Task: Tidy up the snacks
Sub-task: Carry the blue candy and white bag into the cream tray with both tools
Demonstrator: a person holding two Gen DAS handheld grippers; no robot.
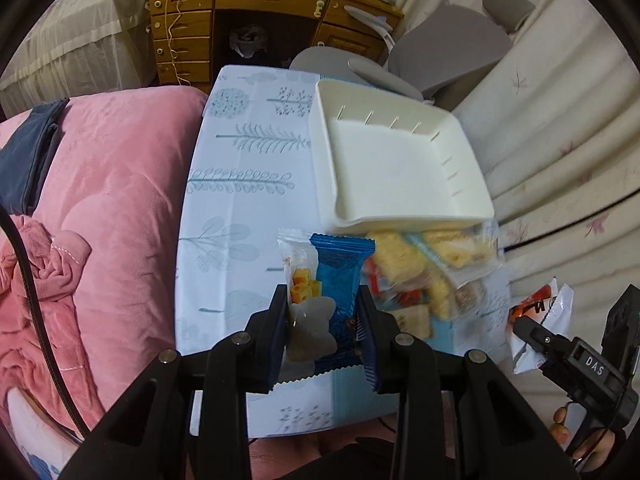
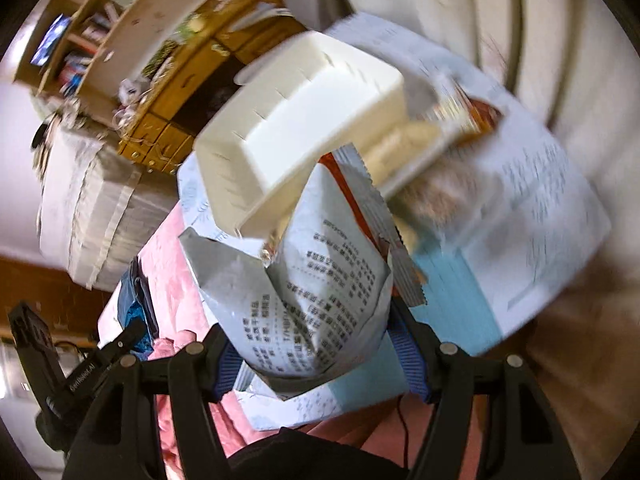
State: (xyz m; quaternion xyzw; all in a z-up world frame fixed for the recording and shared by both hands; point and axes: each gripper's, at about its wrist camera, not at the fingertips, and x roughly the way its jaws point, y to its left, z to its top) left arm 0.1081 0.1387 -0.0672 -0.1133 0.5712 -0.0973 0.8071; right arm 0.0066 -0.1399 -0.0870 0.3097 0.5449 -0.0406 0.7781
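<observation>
My left gripper [image 1: 322, 316] is shut on two snack packets held together: a blue packet [image 1: 340, 276] and a clear packet with yellow cubes [image 1: 298, 276], above the patterned table [image 1: 240, 184]. A cream plastic bin [image 1: 396, 160] stands empty on the table beyond them. A pile of snack packets [image 1: 424, 276] lies in front of the bin. My right gripper [image 2: 320, 344] is shut on a white and orange snack bag [image 2: 320, 288]; it also shows in the left wrist view [image 1: 536, 320] at the right. The bin [image 2: 304, 128] appears blurred past the bag.
A pink quilt [image 1: 104, 216] lies left of the table. A wooden desk [image 1: 248, 20] and a grey chair [image 1: 440, 48] stand behind it. A cream quilted cover [image 1: 560, 120] is on the right.
</observation>
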